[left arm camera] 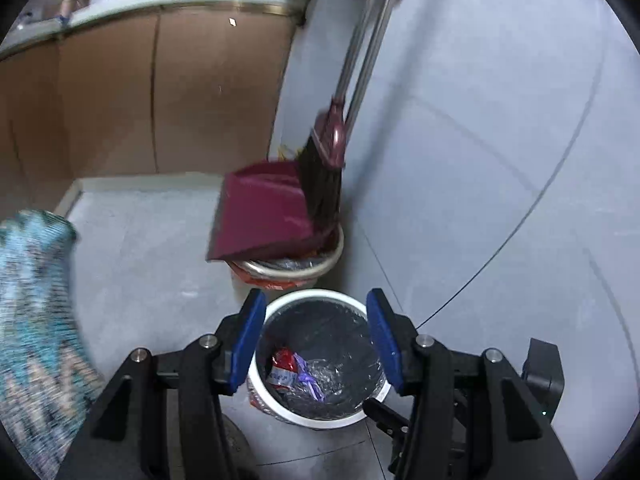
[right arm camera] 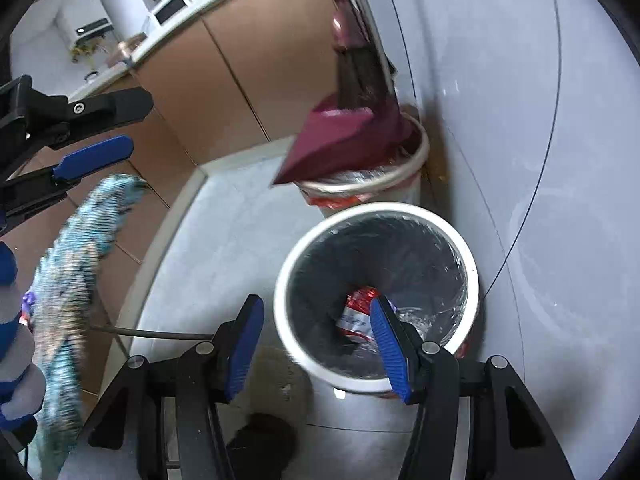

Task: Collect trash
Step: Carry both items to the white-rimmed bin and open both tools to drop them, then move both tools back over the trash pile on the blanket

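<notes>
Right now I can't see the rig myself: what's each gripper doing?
Left gripper: open, empty, above the white bin.
Right gripper: open, empty, over that bin's rim.

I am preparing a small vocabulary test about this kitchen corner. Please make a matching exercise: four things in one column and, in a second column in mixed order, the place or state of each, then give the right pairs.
Things
1. red wrapper
2. dustpan
3. broom
4. left gripper

Places or states
A. lies across the rim of the far bin
B. open, with nothing between the blue pads
C. lies at the bottom of the near white bin
D. stands against the grey wall, bristles down

Pairs: 1-C, 2-A, 3-D, 4-B
</notes>
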`<act>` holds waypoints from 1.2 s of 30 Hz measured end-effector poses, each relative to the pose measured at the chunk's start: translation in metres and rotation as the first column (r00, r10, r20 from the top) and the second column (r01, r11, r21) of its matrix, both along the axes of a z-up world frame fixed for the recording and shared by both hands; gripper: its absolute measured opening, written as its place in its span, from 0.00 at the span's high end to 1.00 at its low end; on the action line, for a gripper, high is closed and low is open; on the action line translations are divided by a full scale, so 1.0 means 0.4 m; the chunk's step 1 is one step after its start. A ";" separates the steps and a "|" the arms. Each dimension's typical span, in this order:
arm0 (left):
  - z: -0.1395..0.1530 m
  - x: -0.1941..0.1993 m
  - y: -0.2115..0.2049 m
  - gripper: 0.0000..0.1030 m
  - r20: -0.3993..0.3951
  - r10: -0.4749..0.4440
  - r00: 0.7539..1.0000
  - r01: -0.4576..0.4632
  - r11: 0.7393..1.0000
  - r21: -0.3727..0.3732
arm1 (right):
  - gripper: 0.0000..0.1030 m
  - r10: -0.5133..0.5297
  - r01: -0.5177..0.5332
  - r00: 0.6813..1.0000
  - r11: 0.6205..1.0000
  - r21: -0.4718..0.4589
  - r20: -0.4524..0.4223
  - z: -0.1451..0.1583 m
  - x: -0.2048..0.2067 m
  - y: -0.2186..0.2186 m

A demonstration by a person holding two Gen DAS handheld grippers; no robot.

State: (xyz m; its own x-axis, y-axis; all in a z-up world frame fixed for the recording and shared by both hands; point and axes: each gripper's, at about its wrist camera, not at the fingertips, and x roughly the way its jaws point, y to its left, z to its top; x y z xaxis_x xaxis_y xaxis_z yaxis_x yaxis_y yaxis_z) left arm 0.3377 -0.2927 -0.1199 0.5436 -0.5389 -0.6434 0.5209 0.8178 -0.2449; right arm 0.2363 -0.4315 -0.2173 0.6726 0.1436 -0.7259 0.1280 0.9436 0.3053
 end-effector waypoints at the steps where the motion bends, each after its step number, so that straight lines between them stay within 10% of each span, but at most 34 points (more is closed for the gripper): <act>1: 0.023 -0.021 0.017 0.51 0.018 0.010 1.000 -0.010 1.000 -0.011 | 0.48 -0.001 0.001 1.000 1.000 -0.006 0.022 0.029 -0.019 0.014; 19: 0.326 -0.493 0.521 0.42 0.259 0.187 0.948 -0.182 0.982 -0.043 | 0.41 0.202 -0.171 0.912 0.978 -0.117 0.357 0.499 -0.350 0.361; 36: 0.278 -0.803 1.032 0.32 0.245 0.473 0.846 -0.476 0.878 -0.052 | 0.41 0.418 -0.377 0.807 0.908 -0.180 0.416 0.613 -0.489 0.622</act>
